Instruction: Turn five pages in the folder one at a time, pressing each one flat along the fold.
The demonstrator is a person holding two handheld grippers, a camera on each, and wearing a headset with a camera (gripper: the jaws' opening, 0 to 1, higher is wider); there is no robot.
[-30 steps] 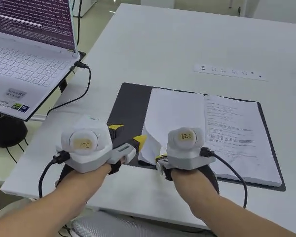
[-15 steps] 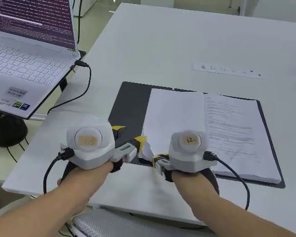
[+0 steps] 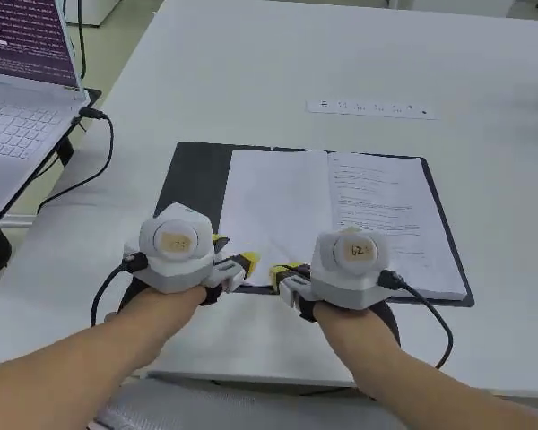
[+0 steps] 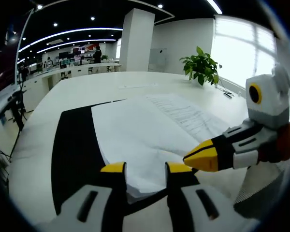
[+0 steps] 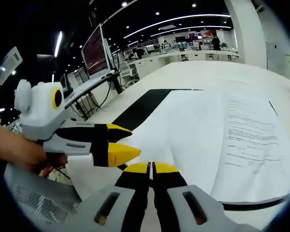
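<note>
- Head view: the folder (image 3: 190,175) lies open on the white table (image 3: 278,63). The left gripper (image 3: 242,262) and right gripper (image 3: 281,272) sit at its near edge, tips close together.
- Left gripper view: its jaws stand narrowly parted over the near edge of the blank page (image 4: 135,130).
- Right gripper view: its jaws are pressed together with nothing visible between them. The printed page (image 5: 251,135) lies flat.
- One second ago the blank page's near corner curled upward; now it lies flat.

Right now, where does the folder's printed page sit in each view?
Head view: printed page is centre-right, right of the blank sheet.
Left gripper view: upper centre, running away to the right.
Right gripper view: right half.
Shared landmark: black cover strip on the blank sheet's other side.
</note>
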